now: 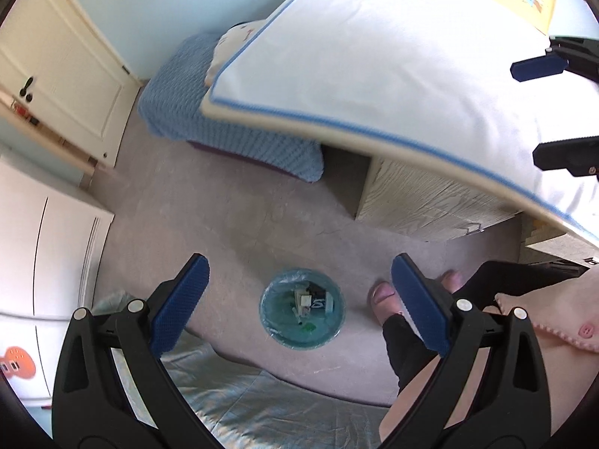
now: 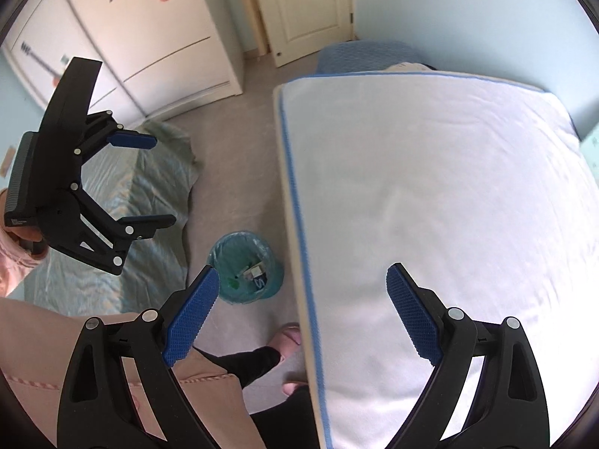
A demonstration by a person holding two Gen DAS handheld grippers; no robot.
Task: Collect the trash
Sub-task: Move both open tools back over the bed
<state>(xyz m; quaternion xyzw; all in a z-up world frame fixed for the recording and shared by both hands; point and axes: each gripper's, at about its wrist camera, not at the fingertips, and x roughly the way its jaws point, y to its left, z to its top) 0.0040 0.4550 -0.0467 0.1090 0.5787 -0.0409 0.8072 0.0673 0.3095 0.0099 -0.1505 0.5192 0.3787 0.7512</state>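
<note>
The left gripper (image 1: 299, 299) hangs above the floor with its blue-padded fingers spread wide and nothing between them, and straight below the gap stands a small round bin (image 1: 302, 313) lined with a blue-green bag. Inside the bin lie a few pieces of trash (image 1: 312, 301): small cartons or wrappers and a green scrap. The bin stands on the grey floor (image 1: 239, 217) between a crumpled pale green sheet (image 1: 247, 411) and the edge of a bed with a white mattress (image 1: 374, 67) trimmed in blue. The person's feet (image 1: 382, 293) are just beside the bin. The right gripper (image 2: 303, 314) is held over the edge of the mattress, its fingers also wide apart and empty; from its camera the bin shows low and to the left of the mattress edge, with the left gripper raised over the green sheet. A white wardrobe (image 2: 149, 37) and a cream door (image 2: 307, 7) stand at the far side of the room.
</note>
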